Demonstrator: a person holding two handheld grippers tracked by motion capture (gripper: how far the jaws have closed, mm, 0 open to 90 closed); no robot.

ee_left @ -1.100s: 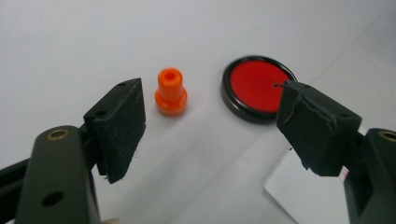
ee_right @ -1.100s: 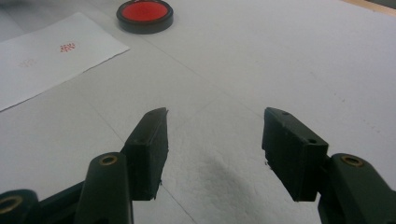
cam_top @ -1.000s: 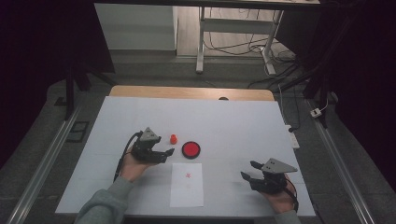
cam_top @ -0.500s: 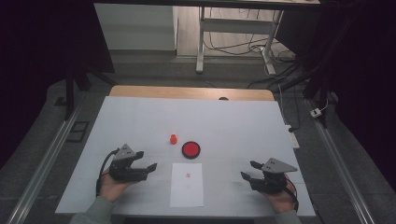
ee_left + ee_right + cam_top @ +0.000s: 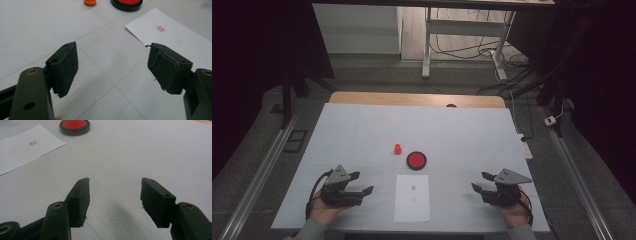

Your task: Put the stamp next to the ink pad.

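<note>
1. Now, the biggest thing before me is the white counter (image 5: 362, 130), with a wooden strip along its far edge.
2. Next comes the sheet of paper (image 5: 412, 197), lying flat near my side of the counter, between my two tools and touching neither. It carries a small red stamp mark (image 5: 412, 188) on its upper half; in the left gripper view that mark (image 5: 160, 28) sits beyond the jaw tips, with a fainter print beside it.
3. My left tool (image 5: 357, 185) rests low at the near left, well apart from the stamp things, pointing toward the paper. Its jaws are spread wide with nothing between them, just bare counter.
4. My right tool (image 5: 479, 182) sits at the near right, pointing toward the paper, jaws likewise spread and holding nothing.
5. Then the round ink pad (image 5: 416, 160), red inside a black rim, just beyond the far edge of the paper.
6. Smallest is the orange stamp (image 5: 397, 149), standing upright just left of the ink pad and slightly farther back, not touching it.
</note>
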